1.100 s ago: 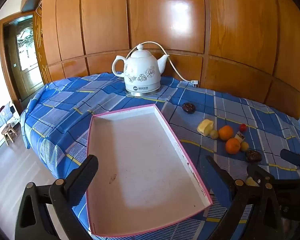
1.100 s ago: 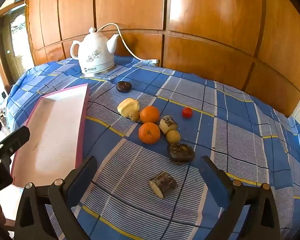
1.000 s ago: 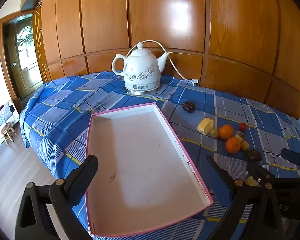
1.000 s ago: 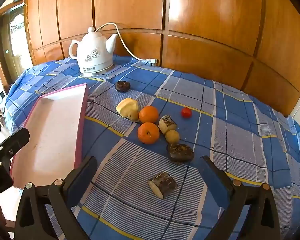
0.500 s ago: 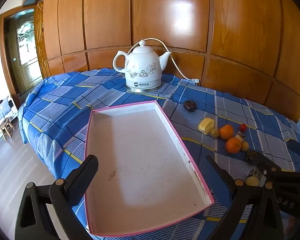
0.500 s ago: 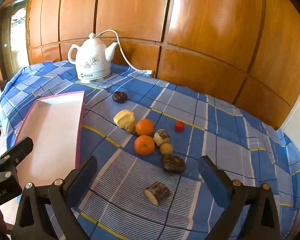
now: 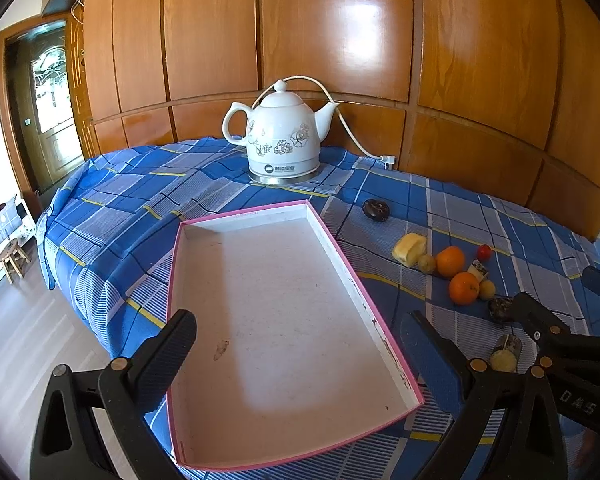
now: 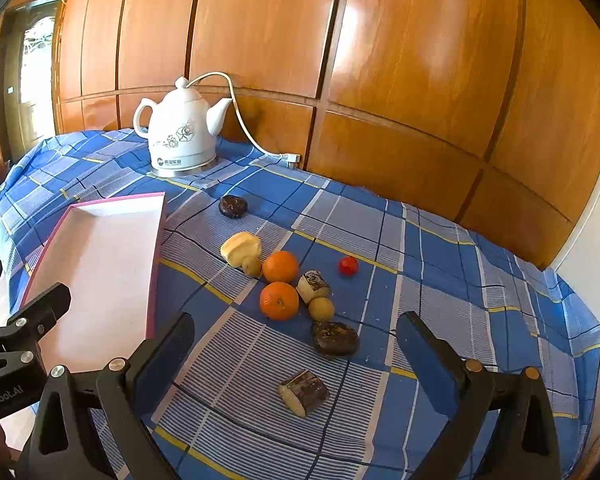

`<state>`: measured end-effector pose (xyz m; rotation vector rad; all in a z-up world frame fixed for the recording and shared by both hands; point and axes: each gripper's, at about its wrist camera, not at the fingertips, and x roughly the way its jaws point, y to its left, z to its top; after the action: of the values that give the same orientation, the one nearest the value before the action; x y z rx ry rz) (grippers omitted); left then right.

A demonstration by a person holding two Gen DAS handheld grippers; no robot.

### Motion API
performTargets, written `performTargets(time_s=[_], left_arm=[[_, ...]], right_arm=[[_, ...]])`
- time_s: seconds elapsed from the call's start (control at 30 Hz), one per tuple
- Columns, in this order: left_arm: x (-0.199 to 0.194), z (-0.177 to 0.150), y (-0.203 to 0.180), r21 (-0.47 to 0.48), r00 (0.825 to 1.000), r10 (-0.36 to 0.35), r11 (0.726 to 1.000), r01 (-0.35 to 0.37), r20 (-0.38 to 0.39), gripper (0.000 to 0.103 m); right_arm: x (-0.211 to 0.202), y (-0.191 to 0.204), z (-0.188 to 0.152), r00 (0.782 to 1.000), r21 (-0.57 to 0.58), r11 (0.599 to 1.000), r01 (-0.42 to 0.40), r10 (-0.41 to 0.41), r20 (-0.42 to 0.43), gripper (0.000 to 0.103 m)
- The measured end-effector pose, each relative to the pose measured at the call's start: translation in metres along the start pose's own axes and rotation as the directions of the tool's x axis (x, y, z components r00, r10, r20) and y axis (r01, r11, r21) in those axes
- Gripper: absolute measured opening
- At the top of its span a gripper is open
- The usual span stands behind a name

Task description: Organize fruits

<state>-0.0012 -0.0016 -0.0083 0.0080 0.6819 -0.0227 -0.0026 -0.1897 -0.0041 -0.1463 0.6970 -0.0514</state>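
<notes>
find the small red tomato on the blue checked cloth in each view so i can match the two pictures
Left wrist view: the small red tomato sits at right, mid-height, beyond the two oranges.
Right wrist view: the tomato sits just right of centre, right of the oranges.
Shared landmark: the white ceramic kettle at the back by the wooden wall.

White floral kettle [image 7: 281, 142] is set on blue plaid cloth [image 7: 140, 196], its white cord [image 8: 246, 128] led to wood-panelled wall [image 7: 340, 32]. Small stool [image 7: 14, 258] is seen on floor.

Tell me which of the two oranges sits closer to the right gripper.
The round orange beside the small yellow-green fruit; the other orange lies farther back.
</notes>
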Motion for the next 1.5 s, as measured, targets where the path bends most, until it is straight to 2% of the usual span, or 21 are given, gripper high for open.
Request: performTargets(time_s=[0.33,0.93,1.27,1.5], left_arm=[[-0.001,0.000,-0.004,0.007,1.000,-0.007,1.000,0.007,0.000,0.103],[-0.002,0.000,-0.010,0.016,1.000,-0.013,1.000,0.013,-0.006,0.103],[0.002,-0.002,-0.014,0.033,0.999,-0.029,0.999,0.030,-0.034,0.103],[0.007,-0.003,-0.019,0.043,0.994,-0.080,0.996,0.083,-0.070,0.103]], right_arm=[[-0.008,-0.012,0.004,1.000,0.085,0.996,-0.017,0.015,0.026,0.102],[-0.011,-0.013,0.004,0.999,0.079,0.997,-0.001,-0.002,0.034,0.102],[-0.002,-0.016,-0.001,1.000,0.082,0.996,-0.019,0.019,-0.003,0.102],[0.008,-0.029,-0.003,0.997,0.075,0.995,-0.061,0.064,-0.039,0.102]])
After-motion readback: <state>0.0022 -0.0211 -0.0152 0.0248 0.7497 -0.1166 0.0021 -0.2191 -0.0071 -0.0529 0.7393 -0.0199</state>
